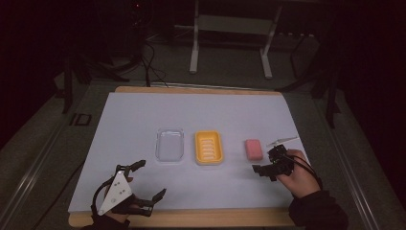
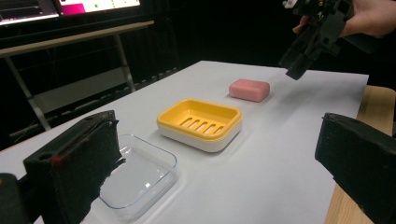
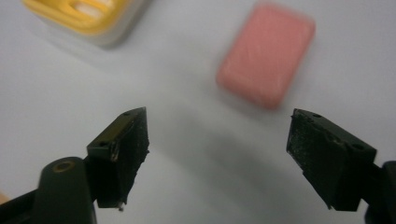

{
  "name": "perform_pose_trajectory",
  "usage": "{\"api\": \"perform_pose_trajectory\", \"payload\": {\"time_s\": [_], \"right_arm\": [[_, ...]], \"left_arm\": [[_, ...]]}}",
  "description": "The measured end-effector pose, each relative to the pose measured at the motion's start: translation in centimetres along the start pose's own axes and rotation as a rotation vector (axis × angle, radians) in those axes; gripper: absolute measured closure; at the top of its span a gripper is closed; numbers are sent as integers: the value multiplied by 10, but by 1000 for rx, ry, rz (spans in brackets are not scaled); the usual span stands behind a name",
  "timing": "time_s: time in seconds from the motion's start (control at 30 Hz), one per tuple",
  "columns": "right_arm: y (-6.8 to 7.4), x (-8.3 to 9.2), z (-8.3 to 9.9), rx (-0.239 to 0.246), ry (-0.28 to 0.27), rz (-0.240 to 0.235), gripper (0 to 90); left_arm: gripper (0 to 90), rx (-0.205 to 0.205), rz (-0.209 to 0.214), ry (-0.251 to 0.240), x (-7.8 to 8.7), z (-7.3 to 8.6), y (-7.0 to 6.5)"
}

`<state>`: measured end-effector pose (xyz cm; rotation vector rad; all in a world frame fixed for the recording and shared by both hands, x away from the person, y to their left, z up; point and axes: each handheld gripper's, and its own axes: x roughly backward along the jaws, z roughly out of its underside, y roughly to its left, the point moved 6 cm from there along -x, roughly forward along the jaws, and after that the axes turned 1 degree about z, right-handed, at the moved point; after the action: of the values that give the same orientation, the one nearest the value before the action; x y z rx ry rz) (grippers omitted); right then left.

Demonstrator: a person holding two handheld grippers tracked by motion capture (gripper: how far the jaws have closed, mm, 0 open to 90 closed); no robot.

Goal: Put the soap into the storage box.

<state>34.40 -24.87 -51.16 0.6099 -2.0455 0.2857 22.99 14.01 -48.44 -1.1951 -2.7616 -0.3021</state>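
Observation:
A pink bar of soap (image 1: 253, 149) lies flat on the white sheet, right of a yellow soap dish (image 1: 208, 147) with a slotted floor. Left of the dish sits a clear plastic tray (image 1: 170, 144). My right gripper (image 1: 264, 173) hovers just in front of the soap, held by a hand. In the right gripper view its jaws stand open (image 3: 217, 154) with nothing between them, and the soap (image 3: 266, 60) lies a little beyond, apart from both pads. My left gripper (image 1: 152, 178) rests open near the table's front left, and its view looks across the tray (image 2: 140, 175), dish (image 2: 200, 122) and soap (image 2: 249, 89).
The white sheet (image 1: 143, 115) covers a wooden table whose edge (image 1: 191, 218) shows along the front. Behind the table stand the white legs of a frame (image 1: 194, 52) and loose cables on the floor. Monitors (image 2: 70, 7) glow at the back in the left gripper view.

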Motion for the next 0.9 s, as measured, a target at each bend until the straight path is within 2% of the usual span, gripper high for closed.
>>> {"api": "perform_pose_trajectory", "payload": {"time_s": [0.1, 0.2, 0.23, 0.27, 0.3, 0.33, 0.37, 0.4, 0.43, 0.47, 0.53, 0.57, 0.6, 0.67, 0.7, 0.73, 0.9], "right_arm": [[-3, -2, 4, -69, 80, 2, 183], [-3, -3, 6, -123, 129, -10, 149], [-3, -2, 8, -166, 166, -18, 138], [-3, -2, 8, -166, 166, -18, 138], [-3, -3, 10, -194, 215, -15, 131], [-3, -3, 11, -203, 238, -12, 131], [-3, -3, 11, -203, 238, -12, 131], [-3, -4, 14, -229, 291, 11, 131], [-3, -4, 14, -229, 291, 11, 131], [-1, -4, 17, -278, 353, 13, 139], [-1, -4, 19, -298, 392, 32, 152], [-1, -4, 19, -298, 392, 32, 152], [2, -3, 21, -318, 435, 39, 165], [4, -2, 23, -334, 470, 45, 174], [4, -2, 23, -334, 470, 45, 174], [6, -2, 24, -347, 500, 67, 174], [9, -3, 21, -389, 523, 73, 152]], "left_arm": [[6, 0, 0, 0, 0, 0, 0], [6, -2, -1, 3, 0, 0, 0], [6, -4, -1, 5, -1, 0, -1], [6, -4, -1, 5, -1, 0, -1], [6, -7, -2, 6, -1, 1, -1], [6, -7, -2, 6, -1, 1, -1], [6, -10, -2, 8, -1, 1, -1], [6, -12, -1, 9, -1, 1, -1], [6, -12, -1, 11, -1, 1, -1], [6, -14, -2, 12, -2, 1, -1], [6, -14, -2, 12, -2, 1, -2], [6, -14, -2, 11, -2, 1, -2], [6, -13, -2, 11, -1, 1, -2], [6, -13, -1, 11, -1, 1, -2], [6, -12, -1, 11, -2, 1, -2], [6, -13, -1, 14, -2, 1, -1], [6, -13, -2, 14, -2, 1, -1]]}}
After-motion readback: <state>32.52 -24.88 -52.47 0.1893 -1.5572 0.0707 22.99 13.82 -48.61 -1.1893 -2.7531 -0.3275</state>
